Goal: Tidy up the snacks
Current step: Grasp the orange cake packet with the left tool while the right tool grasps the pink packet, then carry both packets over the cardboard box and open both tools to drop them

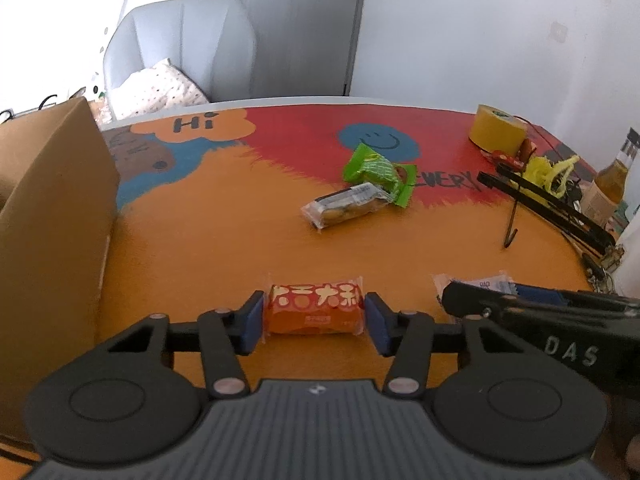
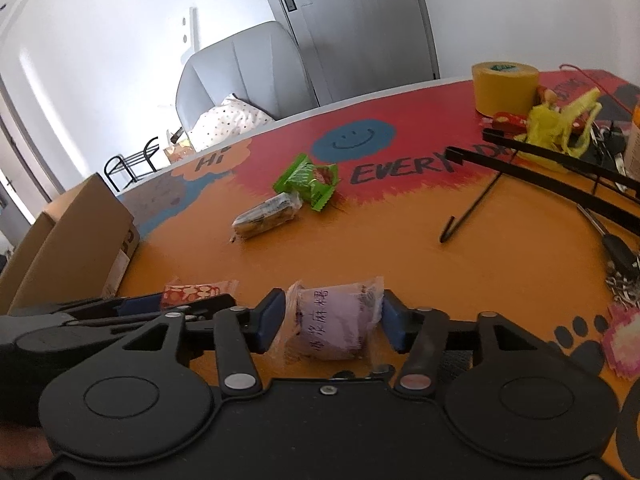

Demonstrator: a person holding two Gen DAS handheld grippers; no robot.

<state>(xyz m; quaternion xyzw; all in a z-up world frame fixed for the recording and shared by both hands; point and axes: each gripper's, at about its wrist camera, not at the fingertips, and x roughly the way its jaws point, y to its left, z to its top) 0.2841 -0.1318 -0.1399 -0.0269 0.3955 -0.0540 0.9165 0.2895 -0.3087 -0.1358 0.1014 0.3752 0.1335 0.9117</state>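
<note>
My left gripper [image 1: 315, 316] has its blue pads against both ends of an orange snack packet [image 1: 315, 309] that rests on the table. My right gripper [image 2: 334, 322] has its pads against a pale purple snack packet [image 2: 334, 320] on the table. The purple packet also shows in the left wrist view [image 1: 476, 284], partly hidden by the right gripper. The orange packet shows in the right wrist view [image 2: 196, 291]. A green packet [image 1: 378, 172] [image 2: 310, 180] and a clear-wrapped brown snack [image 1: 346, 205] [image 2: 266, 214] lie touching each other mid-table.
An open cardboard box [image 1: 48, 216] [image 2: 76, 248] stands at the left. At the right are a yellow tape roll [image 1: 498, 130] [image 2: 504, 86], black tongs [image 1: 548, 200], a yellow bag, keys and a bottle [image 1: 608, 184]. A grey chair [image 1: 180, 48] stands behind the table.
</note>
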